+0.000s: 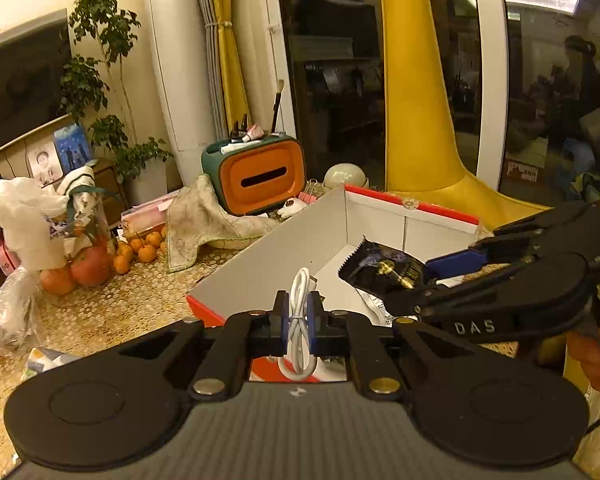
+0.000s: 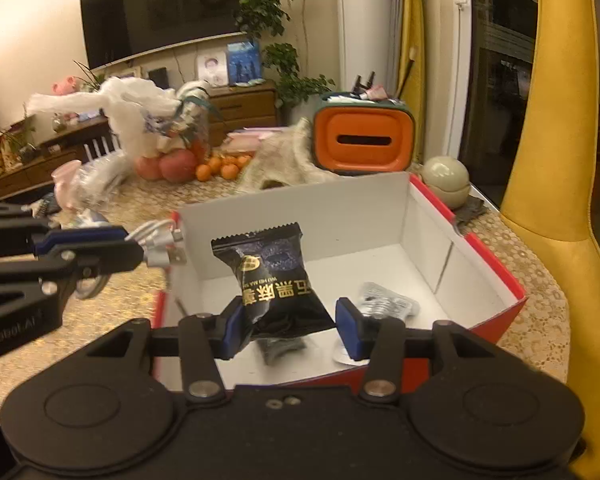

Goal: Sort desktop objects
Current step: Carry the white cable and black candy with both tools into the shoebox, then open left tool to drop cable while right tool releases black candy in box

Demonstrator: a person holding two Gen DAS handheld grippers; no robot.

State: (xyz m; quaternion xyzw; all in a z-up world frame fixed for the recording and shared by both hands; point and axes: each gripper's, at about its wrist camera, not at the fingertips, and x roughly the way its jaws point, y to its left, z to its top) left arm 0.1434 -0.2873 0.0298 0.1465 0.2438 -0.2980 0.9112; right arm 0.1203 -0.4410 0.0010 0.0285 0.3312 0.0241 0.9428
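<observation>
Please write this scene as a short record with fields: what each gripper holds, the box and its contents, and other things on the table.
left gripper: jaws shut on the white cable
right gripper: jaws holding the black snack packet
box: red outside, white inside, open top
inside box: silver blister pack
both loads: at or above the box, not released
behind box: orange tissue holder, cloth
far left: oranges

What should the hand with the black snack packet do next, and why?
Probably open the right gripper and let the black snack packet drop. It already hangs over the inside of the red and white box, where other small things lie, so nothing more seems needed. The left gripper holds the white cable nearby.
</observation>
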